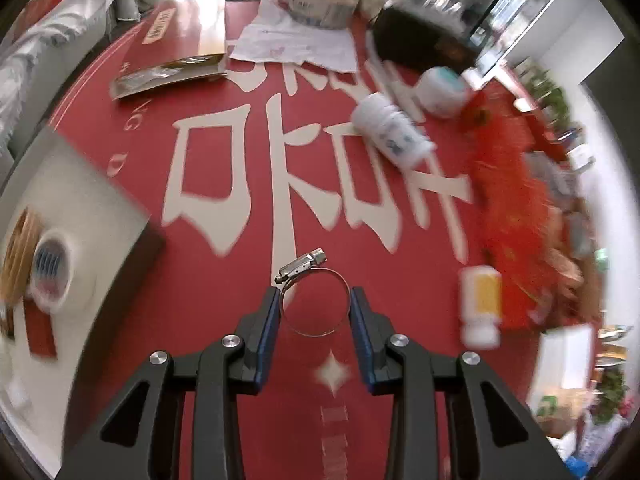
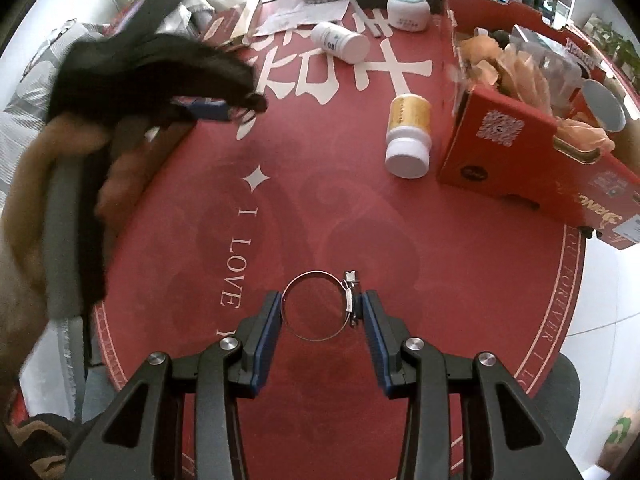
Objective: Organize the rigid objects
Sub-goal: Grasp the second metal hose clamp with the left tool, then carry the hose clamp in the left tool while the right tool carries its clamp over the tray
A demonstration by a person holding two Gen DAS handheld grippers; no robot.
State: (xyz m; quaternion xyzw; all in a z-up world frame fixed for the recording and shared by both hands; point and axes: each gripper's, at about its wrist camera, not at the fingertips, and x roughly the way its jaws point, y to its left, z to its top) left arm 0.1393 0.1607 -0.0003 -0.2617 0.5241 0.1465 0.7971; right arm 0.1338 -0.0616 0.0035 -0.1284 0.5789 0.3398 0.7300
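1. Left wrist view: our left gripper (image 1: 314,304) holds a metal hose clamp (image 1: 315,304) between its blue-padded fingers (image 1: 269,320). The thin steel ring spans the whole gap, each side touching a pad. Its screw housing sticks up at the far left of the ring, just past the left fingertip. The jaws stand at a middling width, set by the ring itself. The view is motion-blurred, so we cannot tell whether the ring rests on the red tablecloth (image 1: 200,300) or hangs just above it.

2. Same view, handling: we judge the clamp light, stiff but springy, and slick. Squeezing across the thin band may bend it oval or let it slip; the chunky screw housing looks the surer hold.

3. Right wrist view: our right gripper (image 2: 322,312) brackets a second hose clamp (image 2: 316,306) the same way. The ring fills the gap; its screw housing presses against the right pad, and the left pad touches the band. This ring sits over the near middle of the tablecloth (image 2: 440,280), well apart from the gold-labelled bottle (image 2: 409,136) and the red box (image 2: 520,152) toward the far right edge.
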